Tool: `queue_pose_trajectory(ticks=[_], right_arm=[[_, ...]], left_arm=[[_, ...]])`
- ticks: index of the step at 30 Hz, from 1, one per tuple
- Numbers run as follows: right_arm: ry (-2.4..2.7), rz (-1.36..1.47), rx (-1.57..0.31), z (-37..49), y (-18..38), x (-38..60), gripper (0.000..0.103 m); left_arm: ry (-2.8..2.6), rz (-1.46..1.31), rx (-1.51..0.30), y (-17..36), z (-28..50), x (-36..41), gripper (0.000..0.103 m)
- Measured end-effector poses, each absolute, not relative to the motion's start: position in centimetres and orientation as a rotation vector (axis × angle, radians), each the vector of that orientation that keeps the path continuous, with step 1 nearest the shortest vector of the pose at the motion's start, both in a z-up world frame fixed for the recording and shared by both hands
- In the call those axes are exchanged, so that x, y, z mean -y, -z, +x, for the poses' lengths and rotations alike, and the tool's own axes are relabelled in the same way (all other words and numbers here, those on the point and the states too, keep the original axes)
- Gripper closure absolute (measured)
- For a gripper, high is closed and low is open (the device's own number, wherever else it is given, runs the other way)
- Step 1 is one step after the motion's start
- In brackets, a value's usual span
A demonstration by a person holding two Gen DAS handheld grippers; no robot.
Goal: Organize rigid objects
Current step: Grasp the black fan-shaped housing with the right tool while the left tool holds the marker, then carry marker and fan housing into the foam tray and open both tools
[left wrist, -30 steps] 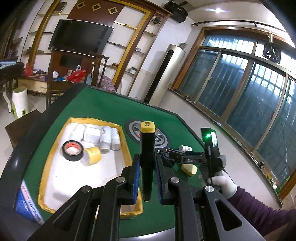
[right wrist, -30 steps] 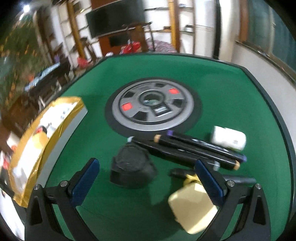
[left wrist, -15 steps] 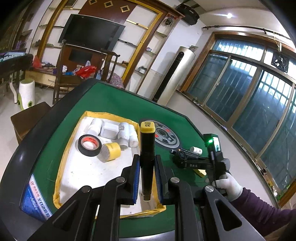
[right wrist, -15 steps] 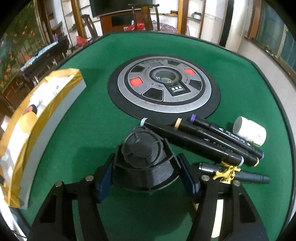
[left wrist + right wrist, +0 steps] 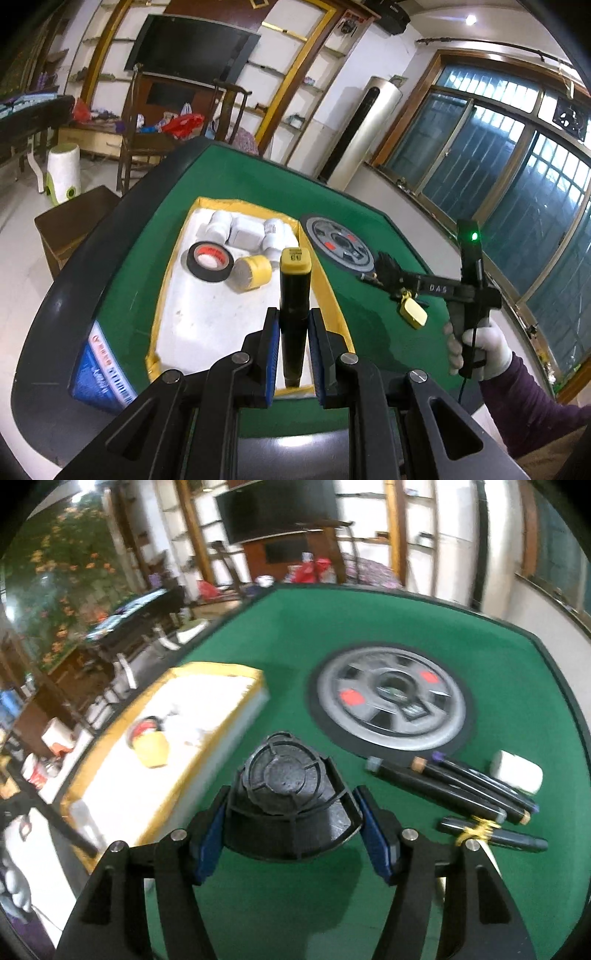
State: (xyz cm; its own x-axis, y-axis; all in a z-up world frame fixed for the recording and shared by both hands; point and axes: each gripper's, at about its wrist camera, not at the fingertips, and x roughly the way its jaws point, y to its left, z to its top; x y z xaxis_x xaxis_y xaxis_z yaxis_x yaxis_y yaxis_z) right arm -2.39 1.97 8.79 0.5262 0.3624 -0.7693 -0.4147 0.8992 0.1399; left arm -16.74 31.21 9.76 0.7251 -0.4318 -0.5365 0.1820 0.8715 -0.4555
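Black cap (image 5: 288, 805) now lifted, tray-ward.

Blk marker (image 5: 294, 295) upright over tray (image 5: 207, 321); blk cap (image 5: 290, 805) lifted.

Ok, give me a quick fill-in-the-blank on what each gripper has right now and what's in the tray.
1. The left gripper is shut on a black marker with a ____ cap.
2. The right gripper is shut on a black ____-shaped plastic part.
3. In the white tray, the yellow tape roll lies beside a ____ tape roll.
4. Next to the markers on the green table lies a small ____ bottle.

Missing words: yellow; dome; black; white
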Motion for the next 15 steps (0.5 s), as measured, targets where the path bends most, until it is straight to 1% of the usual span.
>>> queue_pose_trajectory(ticks=[6, 10, 15], right_arm=[[-0.611, -0.064, -0.918, -3.4, -9.8, -7.2, 0.038], [-0.667, -0.062, -0.959, -3.6, -8.8, -10.3, 0.038], [-0.688, -0.097, -1.003, -3.9, -7.2, -13.2, 0.038]], left_arm=[[0.357, -0.297, -0.755, -10.1, -15.4, -31.4, 0.088], [0.347, -0.247, -0.801, -9.1, -13.3, -30.9, 0.088], [0.363, -0.281, -0.842, -8.0, -10.3, -30.8, 0.088]])
